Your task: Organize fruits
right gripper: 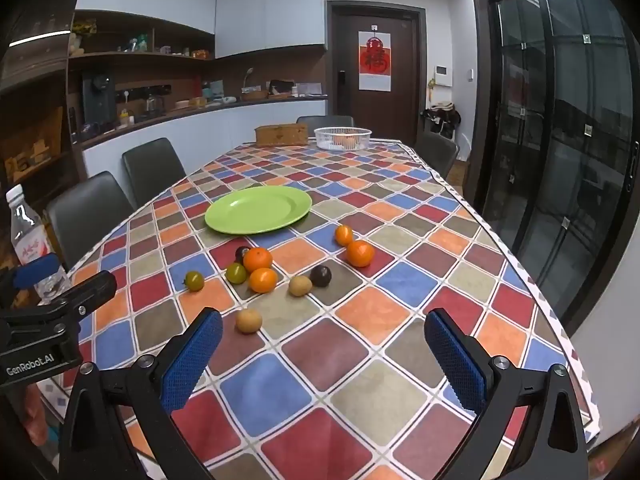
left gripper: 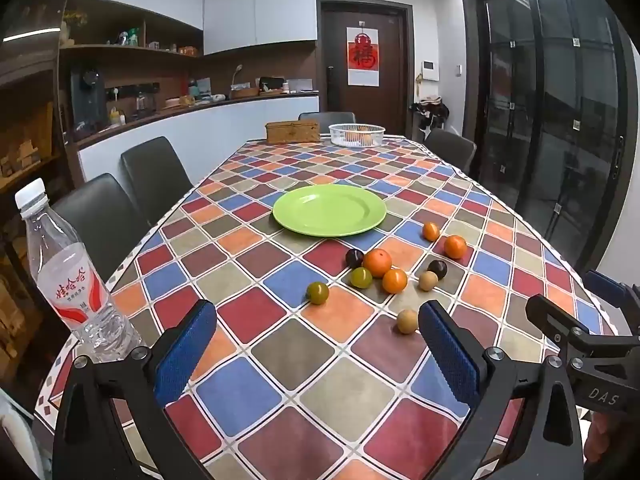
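Observation:
A green plate (left gripper: 329,210) (right gripper: 258,209) lies on the checkered tablecloth mid-table. In front of it lie loose fruits: several oranges (left gripper: 377,262) (right gripper: 257,259), two green tomatoes (left gripper: 317,292) (right gripper: 194,280), two dark plums (left gripper: 437,268) (right gripper: 321,275) and two tan round fruits (left gripper: 407,321) (right gripper: 248,320). My left gripper (left gripper: 318,330) is open and empty, above the near table, short of the fruits. My right gripper (right gripper: 323,340) is open and empty, to the right of the nearest tan fruit.
A water bottle (left gripper: 68,276) (right gripper: 32,246) stands at the table's near left edge. A white basket (left gripper: 357,135) (right gripper: 342,137) with fruit and a woven box (left gripper: 292,131) (right gripper: 281,135) stand at the far end. Dark chairs (left gripper: 154,176) line the left side.

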The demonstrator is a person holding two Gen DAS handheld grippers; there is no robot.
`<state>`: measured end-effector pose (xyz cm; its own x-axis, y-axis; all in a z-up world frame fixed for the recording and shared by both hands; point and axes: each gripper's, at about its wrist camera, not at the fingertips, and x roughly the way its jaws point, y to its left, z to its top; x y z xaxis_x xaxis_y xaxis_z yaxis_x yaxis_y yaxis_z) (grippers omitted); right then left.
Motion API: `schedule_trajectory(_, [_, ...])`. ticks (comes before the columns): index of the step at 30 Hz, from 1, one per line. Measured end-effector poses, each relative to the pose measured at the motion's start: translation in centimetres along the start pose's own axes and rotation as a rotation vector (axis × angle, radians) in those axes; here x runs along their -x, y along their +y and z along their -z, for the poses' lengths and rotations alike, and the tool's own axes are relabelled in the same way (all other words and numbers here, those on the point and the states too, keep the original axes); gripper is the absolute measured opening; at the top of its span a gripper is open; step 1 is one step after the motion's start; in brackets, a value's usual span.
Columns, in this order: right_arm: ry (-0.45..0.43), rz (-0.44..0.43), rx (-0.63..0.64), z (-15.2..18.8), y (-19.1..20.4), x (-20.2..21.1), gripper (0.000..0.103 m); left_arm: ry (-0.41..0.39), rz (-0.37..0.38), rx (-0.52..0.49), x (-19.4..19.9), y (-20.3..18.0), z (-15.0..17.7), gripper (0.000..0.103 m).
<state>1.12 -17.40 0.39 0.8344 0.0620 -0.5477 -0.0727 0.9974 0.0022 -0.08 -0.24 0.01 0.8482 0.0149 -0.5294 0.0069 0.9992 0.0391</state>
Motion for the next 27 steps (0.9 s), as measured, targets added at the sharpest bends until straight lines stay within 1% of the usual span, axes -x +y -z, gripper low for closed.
schedule_trajectory(5, [-0.004,0.003,-0.004,0.0,0.0,0.2,0.102,0.008,0.010,0.014,-0.1,0.1,0.0,0.103])
schedule_trajectory(8, [-0.009,0.003,-0.002,-0.1,0.1,0.3,0.102,0.005,0.016,0.015,0.0,-0.1,0.0,0.103])
schedule_trajectory(9, [-0.016,0.000,-0.002,-0.3,-0.3,0.6,0.102,0.003,0.017,0.014,0.1,-0.2,0.0,0.103])
schedule_trajectory(12, [-0.020,-0.001,0.002,-0.3,0.2,0.5,0.102,-0.005,0.011,0.012,0.0,-0.4,-0.3,0.103])
schedule_trajectory(13, [-0.025,-0.003,-0.004,-0.1,-0.1,0.8,0.102,-0.008,0.018,0.016,0.9,0.3,-0.3,0.103])
schedule_trajectory(27, [-0.029,-0.003,-0.004,-0.2,0.0,0.8,0.102,-0.018,0.023,0.021,1.4,0.4,-0.6,0.103])
